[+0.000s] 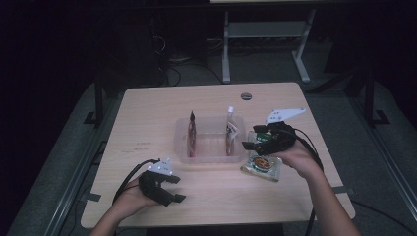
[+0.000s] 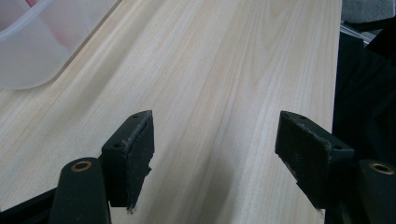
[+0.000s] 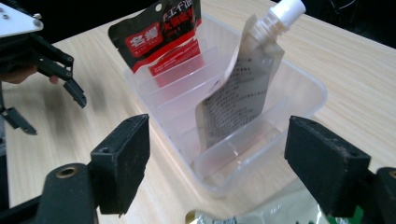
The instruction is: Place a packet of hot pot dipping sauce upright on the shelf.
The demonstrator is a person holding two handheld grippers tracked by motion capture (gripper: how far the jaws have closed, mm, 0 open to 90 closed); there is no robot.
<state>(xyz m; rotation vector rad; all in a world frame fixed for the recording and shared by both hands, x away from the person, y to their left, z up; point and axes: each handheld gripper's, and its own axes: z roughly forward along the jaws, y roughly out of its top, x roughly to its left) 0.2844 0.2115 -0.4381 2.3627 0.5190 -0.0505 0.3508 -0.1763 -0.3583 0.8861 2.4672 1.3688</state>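
- The flat clear-wrapped snack packet (image 1: 262, 166) lies on my table just right of the bin.
- The silver spouted pouch (image 3: 238, 88) stands tilted inside my clear plastic bin (image 3: 299, 91).

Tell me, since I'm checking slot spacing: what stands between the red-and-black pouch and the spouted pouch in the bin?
Nothing: between the red-and-black pouch and the spouted pouch, the clear bin holds just empty divider slots, seen in the right gripper view.

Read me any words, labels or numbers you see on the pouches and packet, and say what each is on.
Red and black pouch: white Chinese characters, too blurred to read for sure.
Spout pouch: lines of small print, too small to read.
Packet on the table: no legible text.
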